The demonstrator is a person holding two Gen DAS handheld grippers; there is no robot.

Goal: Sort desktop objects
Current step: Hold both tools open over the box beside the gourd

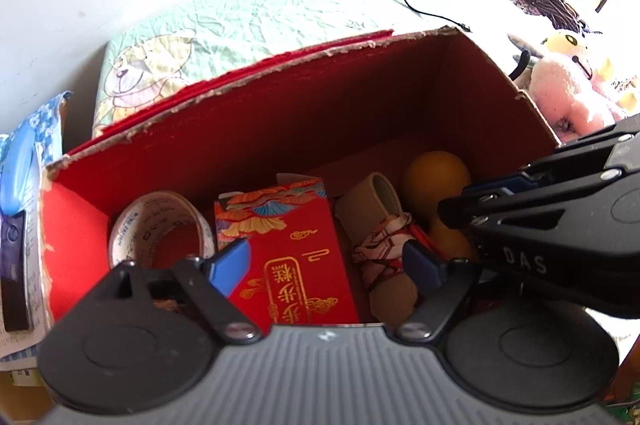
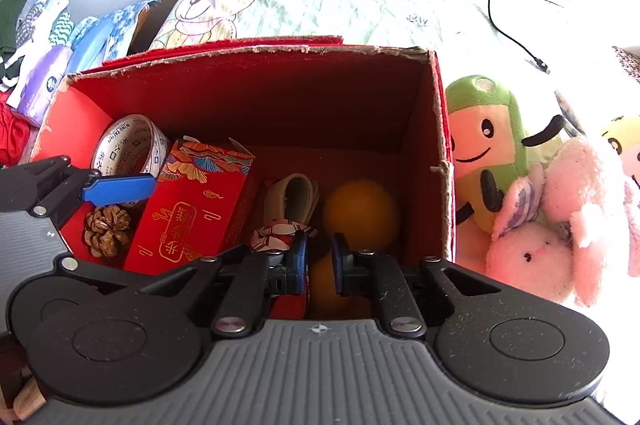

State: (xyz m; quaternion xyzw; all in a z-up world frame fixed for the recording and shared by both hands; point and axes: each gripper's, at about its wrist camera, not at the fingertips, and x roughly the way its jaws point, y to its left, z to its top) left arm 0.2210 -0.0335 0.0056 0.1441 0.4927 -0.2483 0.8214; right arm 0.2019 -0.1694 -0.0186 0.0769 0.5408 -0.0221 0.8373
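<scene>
Bedding surrounds the red box (image 2: 436,145); inside lie tape roll (image 2: 130,141), red packet (image 2: 192,217) and orange ball (image 2: 360,213). Left gripper (image 1: 326,261) gapes empty above; right gripper (image 2: 318,261), nearly closed, holds nothing and should lift straight out, clear of the wall.

Left gripper (image 1: 326,261) spread, right gripper (image 2: 319,259) narrowed
</scene>
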